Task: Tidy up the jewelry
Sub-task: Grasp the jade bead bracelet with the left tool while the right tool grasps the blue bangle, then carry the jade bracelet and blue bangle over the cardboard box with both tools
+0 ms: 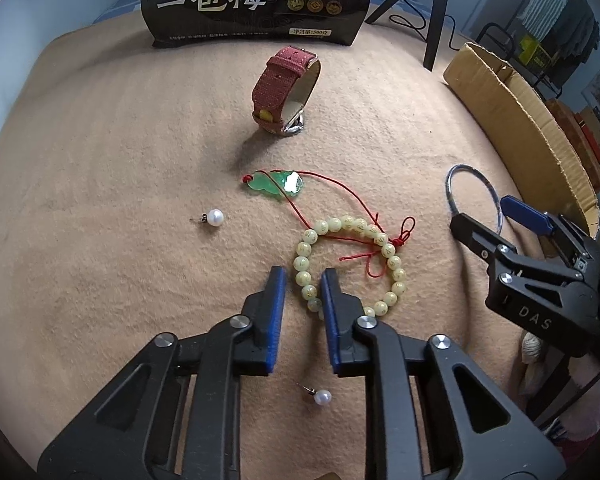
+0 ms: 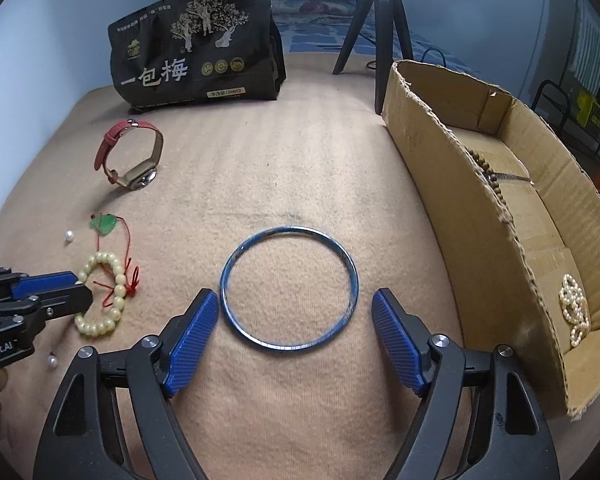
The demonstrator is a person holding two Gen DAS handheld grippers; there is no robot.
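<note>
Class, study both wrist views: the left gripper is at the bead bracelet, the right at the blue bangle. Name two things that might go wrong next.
1. The red cord of the green pendant lies across the bead bracelet; lifting the bracelet with the left gripper may drag the pendant along.
2. The blue bangle lies flat on the blanket; the right gripper may slip off it.

A black snack bag (image 2: 196,46) stands beside a black tripod (image 2: 380,36) on the tan blanket (image 2: 300,168).

bangle (image 2: 288,287) left of box (image 2: 456,208), watch (image 2: 130,154) behind
</note>
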